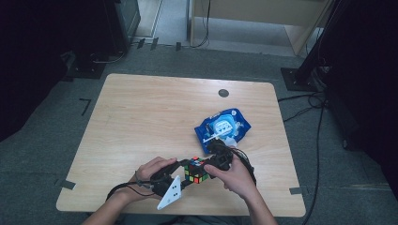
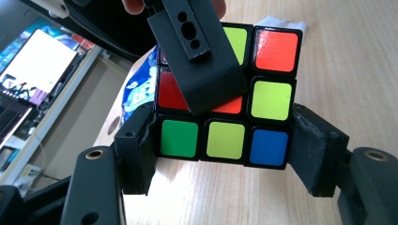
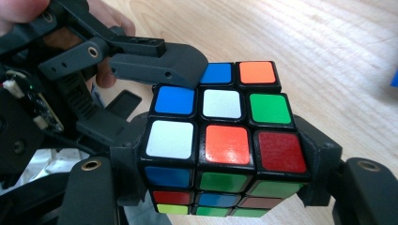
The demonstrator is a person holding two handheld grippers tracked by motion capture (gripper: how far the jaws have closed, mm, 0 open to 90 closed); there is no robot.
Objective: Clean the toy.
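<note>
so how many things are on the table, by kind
cube: 1
blue packet: 1
total: 2

Two black two-jaw grippers are seen near the table's [image 1: 141, 117] front edge. A white three-cornered plate with small dark holes is carried on the left gripper [image 1: 184, 172], and thin black cables are trailed from it toward that edge. Brass-ringed screw holes are shown on the matte black jaw arms of the right gripper [image 1: 206, 165]. Bare forearms are shown, no sleeves.
</note>
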